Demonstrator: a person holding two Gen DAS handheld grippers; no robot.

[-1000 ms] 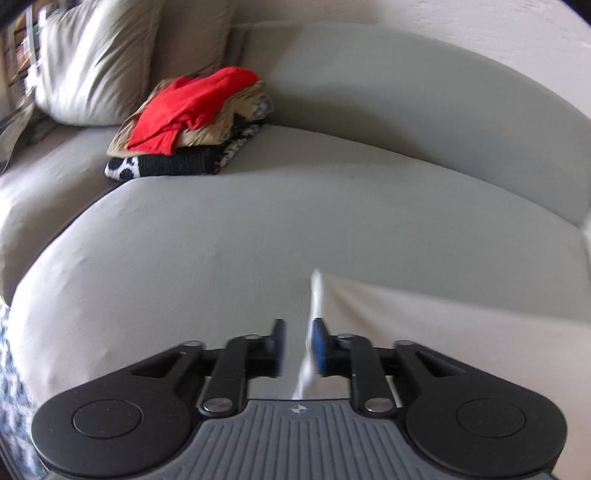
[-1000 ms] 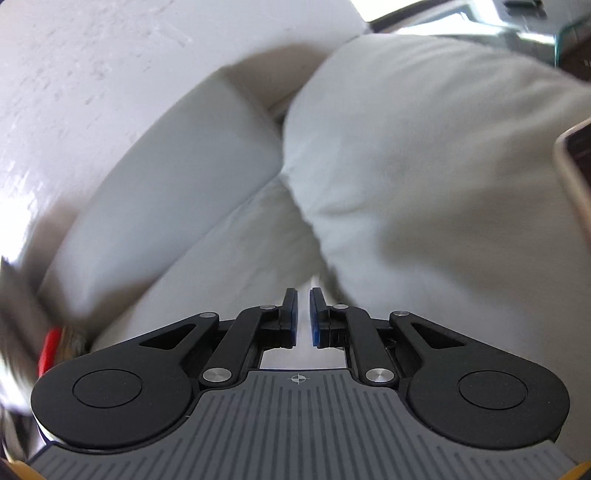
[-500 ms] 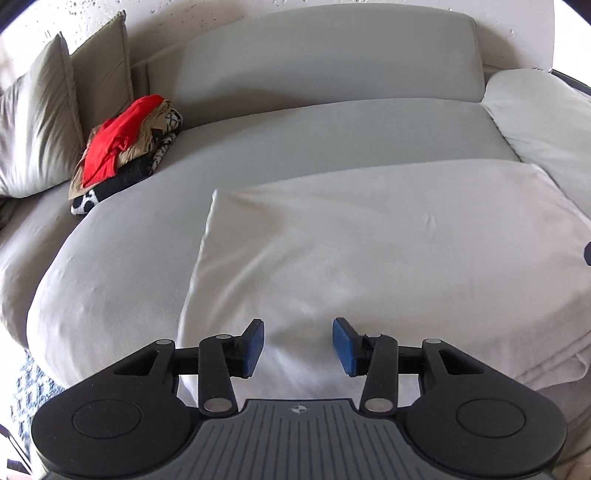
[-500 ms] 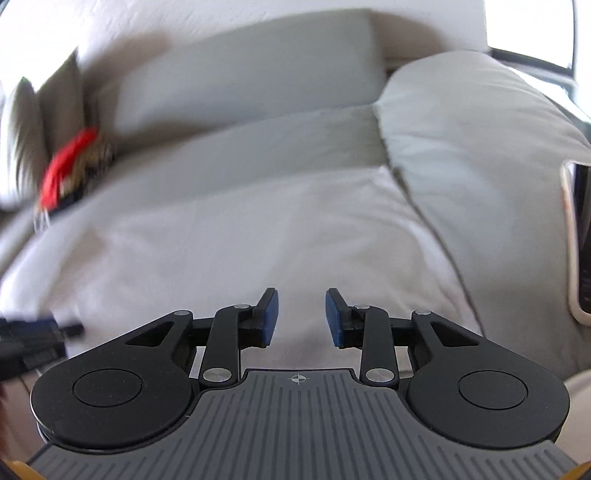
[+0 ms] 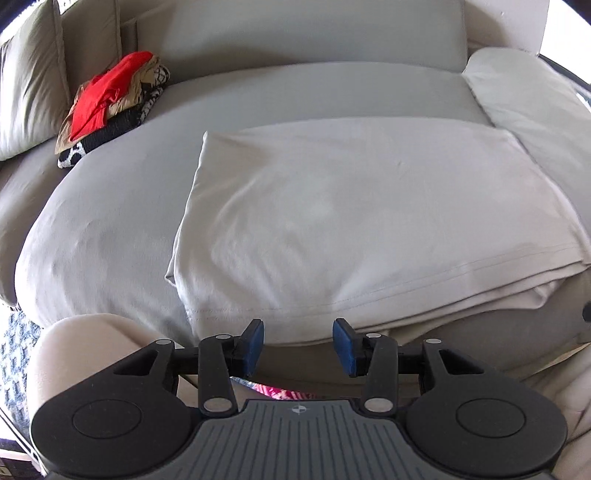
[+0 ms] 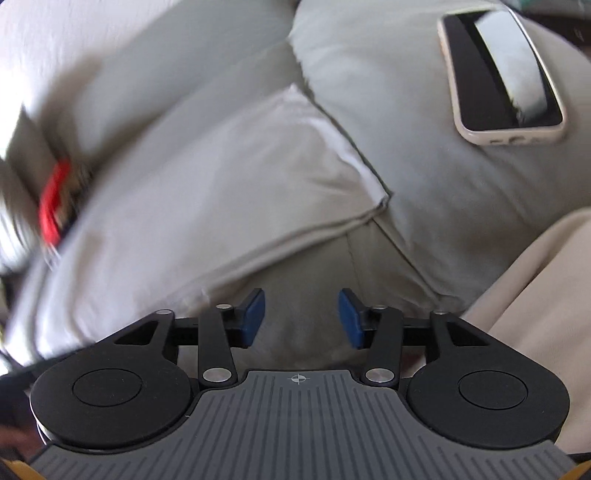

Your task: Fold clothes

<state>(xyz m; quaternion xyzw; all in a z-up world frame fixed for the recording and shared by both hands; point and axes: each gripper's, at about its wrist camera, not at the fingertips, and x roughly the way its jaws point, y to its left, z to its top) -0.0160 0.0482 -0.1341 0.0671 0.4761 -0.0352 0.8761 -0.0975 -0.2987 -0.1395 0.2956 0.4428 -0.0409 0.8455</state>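
The sofa is the carrying surface: a grey seat cushion with a matching back cushion behind it and a padded armrest at its right end. A folded pale beige garment lies flat on the right half of the seat cushion. Its near hem runs along the front edge of the seat, its far edge lies short of the back cushion, and its right side reaches the armrest. In the right wrist view the garment shows a doubled, stitched corner at the junction of seat and armrest. A stack of clothes sits at the rear left corner of the seat, against two grey pillows; a red item lies on top, tan fabric below it, and a black-and-white patterned piece at the bottom. A phone in a light case rests face up on top of the armrest, well apart from the garment. The left hand-held gripper is positioned just in front of the garment's near hem, its blue pads spread wide and gripping nothing. The right hand-held gripper is positioned below the garment's right front corner, over the front face of the sofa, its pads likewise spread wide and empty. Neither touches the fabric.
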